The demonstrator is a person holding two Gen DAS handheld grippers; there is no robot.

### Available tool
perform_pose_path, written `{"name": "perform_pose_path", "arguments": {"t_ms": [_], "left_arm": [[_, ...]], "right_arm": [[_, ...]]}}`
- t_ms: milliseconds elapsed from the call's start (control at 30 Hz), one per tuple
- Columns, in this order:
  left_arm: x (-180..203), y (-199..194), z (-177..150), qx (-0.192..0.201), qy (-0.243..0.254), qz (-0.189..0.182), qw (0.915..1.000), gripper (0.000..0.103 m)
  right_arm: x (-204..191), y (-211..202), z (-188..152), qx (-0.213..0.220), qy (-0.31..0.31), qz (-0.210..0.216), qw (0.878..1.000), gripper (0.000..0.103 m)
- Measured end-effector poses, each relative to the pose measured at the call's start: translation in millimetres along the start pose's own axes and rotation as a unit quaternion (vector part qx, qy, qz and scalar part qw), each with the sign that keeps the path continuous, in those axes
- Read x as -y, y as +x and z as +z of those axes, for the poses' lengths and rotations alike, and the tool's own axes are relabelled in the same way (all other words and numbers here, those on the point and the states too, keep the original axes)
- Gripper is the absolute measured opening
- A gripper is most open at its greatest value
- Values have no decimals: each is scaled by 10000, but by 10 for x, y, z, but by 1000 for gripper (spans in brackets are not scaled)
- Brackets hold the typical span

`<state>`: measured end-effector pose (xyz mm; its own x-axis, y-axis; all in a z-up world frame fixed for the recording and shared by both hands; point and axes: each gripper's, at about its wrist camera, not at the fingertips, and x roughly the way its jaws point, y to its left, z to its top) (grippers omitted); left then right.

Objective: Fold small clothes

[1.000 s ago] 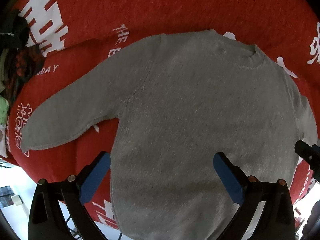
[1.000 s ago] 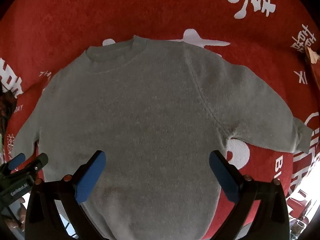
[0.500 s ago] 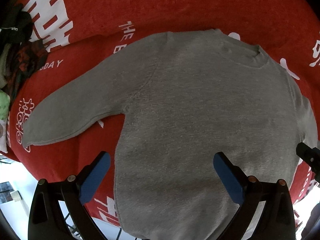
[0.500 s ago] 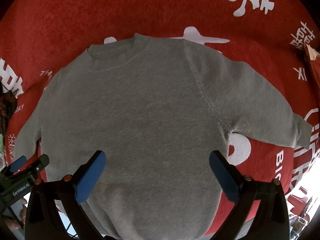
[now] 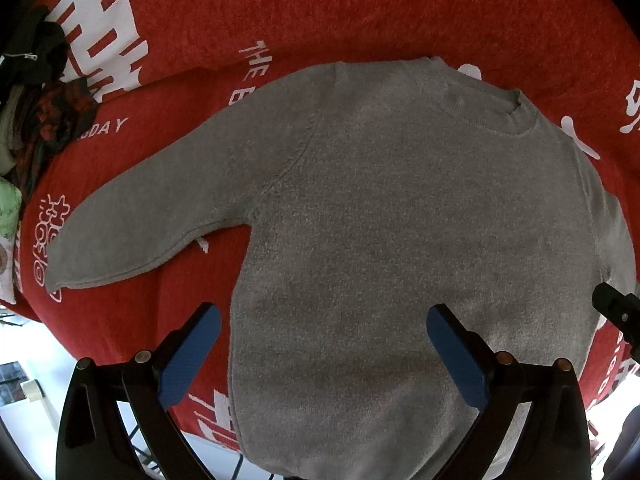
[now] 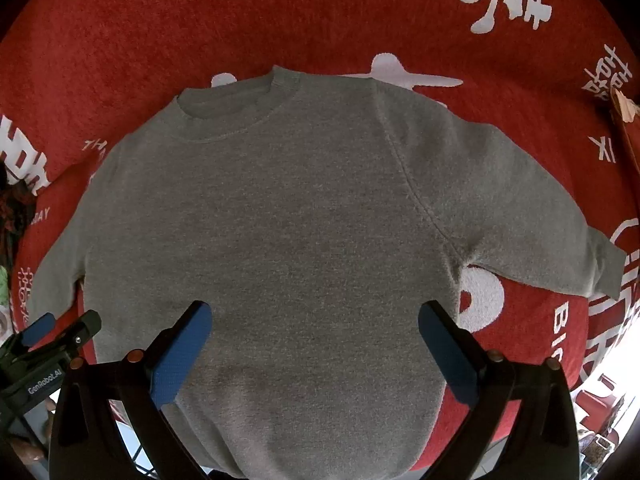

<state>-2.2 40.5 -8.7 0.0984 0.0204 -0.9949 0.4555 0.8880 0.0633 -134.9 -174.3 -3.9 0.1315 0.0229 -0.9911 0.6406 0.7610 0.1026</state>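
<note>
Both grippers, left (image 5: 323, 322) and right (image 6: 315, 320), hover jaws apart over the flat sweater (image 6: 288, 216); pinching one layer only, I judge, would bunch the fold.

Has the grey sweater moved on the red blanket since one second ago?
Cannot tell. In the left wrist view the grey sweater covers the same white letters of the red blanket as before; both shift together, so it is probably camera motion.

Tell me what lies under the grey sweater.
The grey sweater lies flat on a red cloth with white lettering, which shows all round it. The print beneath the sweater is covered, so anything else under it cannot be seen.
</note>
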Motion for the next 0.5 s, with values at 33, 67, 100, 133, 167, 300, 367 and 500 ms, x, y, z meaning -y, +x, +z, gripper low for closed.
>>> {"name": "perform_pose_path", "arguments": {"t_ms": [33,67,100,133,167,300,367,500], "left_arm": [[-3,-1,-4,3,6,10,10000,103],[1,-3,-11,3,4,13,10000,103],[-2,-3,-16,-2,1,9,10000,103],[-3,-3,-20,-4,-7,8,10000,103],[-2,-5,-15,-8,-15,11,10000,103],[-3,-7,-13,-9,-15,11,10000,103],[-1,-5,-11,-11,-10,15,10000,103],[0,-5,-7,-8,-20,23,10000,103]], "right_arm": [[2,0,-1,0,-1,5,10000,103],[4,3,2,-1,1,8,10000,103],[4,3,3,-1,4,7,10000,103],[3,4,2,-1,7,9,10000,103],[3,5,3,-3,6,9,10000,103],[1,3,0,-15,11,11,10000,103],[2,5,1,-19,7,14,10000,103],[-5,1,5,-14,-10,9,10000,103]]}}
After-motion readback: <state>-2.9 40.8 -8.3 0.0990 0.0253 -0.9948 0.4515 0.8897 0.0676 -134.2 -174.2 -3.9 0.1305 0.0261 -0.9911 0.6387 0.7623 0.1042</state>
